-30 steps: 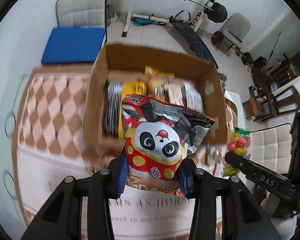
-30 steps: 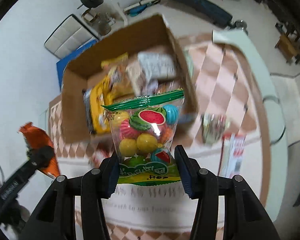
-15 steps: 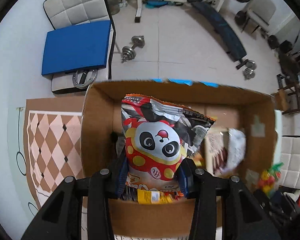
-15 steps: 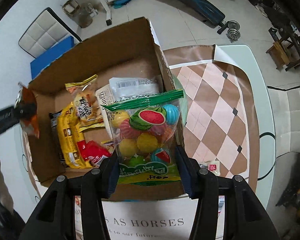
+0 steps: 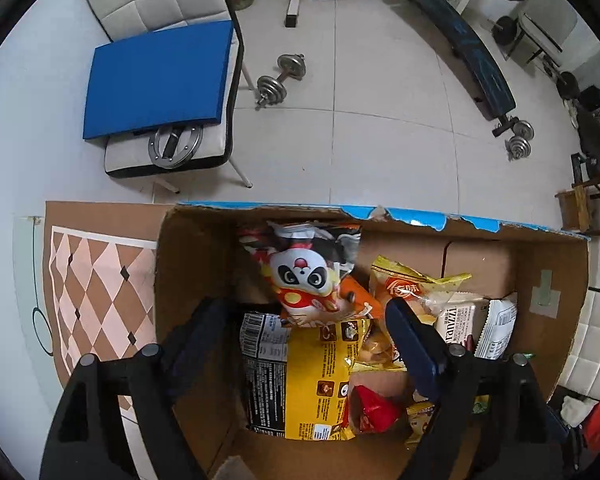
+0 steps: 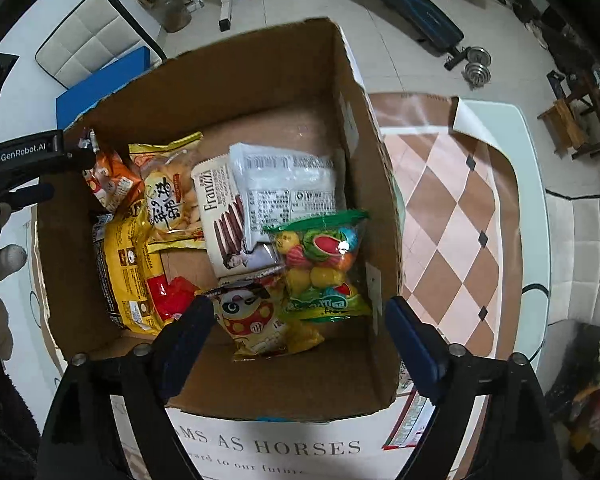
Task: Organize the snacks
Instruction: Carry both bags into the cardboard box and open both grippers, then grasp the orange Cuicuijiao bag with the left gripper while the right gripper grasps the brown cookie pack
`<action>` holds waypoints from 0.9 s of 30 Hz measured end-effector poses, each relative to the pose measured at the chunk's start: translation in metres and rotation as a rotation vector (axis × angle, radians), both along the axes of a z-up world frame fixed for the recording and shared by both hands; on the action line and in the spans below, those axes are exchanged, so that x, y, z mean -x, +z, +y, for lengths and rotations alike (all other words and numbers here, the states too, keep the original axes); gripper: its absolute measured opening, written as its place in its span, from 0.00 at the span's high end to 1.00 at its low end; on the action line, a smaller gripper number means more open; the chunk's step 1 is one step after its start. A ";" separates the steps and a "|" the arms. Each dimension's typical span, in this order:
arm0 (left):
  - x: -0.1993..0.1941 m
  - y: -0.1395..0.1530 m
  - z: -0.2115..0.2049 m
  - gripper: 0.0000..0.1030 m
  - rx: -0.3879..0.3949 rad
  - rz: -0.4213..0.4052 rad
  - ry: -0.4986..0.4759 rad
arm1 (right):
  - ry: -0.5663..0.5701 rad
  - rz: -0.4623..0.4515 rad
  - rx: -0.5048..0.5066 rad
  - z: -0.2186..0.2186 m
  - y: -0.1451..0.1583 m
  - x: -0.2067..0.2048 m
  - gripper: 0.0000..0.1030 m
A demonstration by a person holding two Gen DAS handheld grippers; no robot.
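An open cardboard box (image 5: 380,214) holds several snack packs. The panda snack bag (image 5: 308,276) lies loose in the box's far left part, clear of both pads. My left gripper (image 5: 304,320) hangs straight down over it, jaws opening, nothing between them. In the right wrist view the fruit candy bag (image 6: 324,264) rests in the box (image 6: 260,40) against its right wall. My right gripper (image 6: 298,312) is above it, jaws opening, pads off the bag. The panda bag's orange side (image 6: 108,180) shows at the box's left wall.
Inside lie a yellow bag (image 5: 316,380), a wafer pack (image 6: 228,220), a white packet (image 6: 288,184) and a second panda pack (image 6: 256,320). The box stands on a checkered tablecloth (image 6: 452,220). A chair with a blue cushion (image 5: 160,80) and a dumbbell (image 5: 280,80) are beyond.
Both grippers came over the box and lowered, then opened. The panda bag dropped from the left gripper and the candy bag from the right, both into the box.
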State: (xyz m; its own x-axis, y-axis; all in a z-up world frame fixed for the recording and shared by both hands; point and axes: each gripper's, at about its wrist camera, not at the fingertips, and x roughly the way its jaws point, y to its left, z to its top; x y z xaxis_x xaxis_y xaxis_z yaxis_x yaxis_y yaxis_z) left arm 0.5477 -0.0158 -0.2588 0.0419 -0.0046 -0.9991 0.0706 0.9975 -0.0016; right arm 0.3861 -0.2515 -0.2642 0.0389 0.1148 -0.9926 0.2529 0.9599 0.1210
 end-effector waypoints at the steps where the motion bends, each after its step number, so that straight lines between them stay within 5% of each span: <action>1: 0.002 0.001 0.001 0.18 0.011 -0.002 0.002 | 0.000 -0.004 0.002 0.001 0.002 -0.001 0.13; 7: 0.031 0.020 0.005 0.18 0.054 -0.044 -0.007 | 0.002 -0.046 -0.001 0.003 0.017 0.003 0.11; 19: 0.153 0.072 0.034 0.18 0.103 -0.232 0.009 | -0.015 -0.124 -0.055 0.015 0.041 0.058 0.11; 27: 0.238 0.053 0.061 0.18 0.049 -0.247 0.016 | -0.032 -0.106 -0.168 0.029 0.015 0.116 0.11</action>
State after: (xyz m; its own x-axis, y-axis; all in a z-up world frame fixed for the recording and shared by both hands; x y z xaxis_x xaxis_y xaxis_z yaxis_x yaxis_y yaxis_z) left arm 0.3093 0.0453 -0.2060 0.2853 -0.0500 -0.9571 0.0590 0.9977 -0.0345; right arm 0.2702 -0.2225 -0.2491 0.1482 0.2755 -0.9498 0.2601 0.9157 0.3063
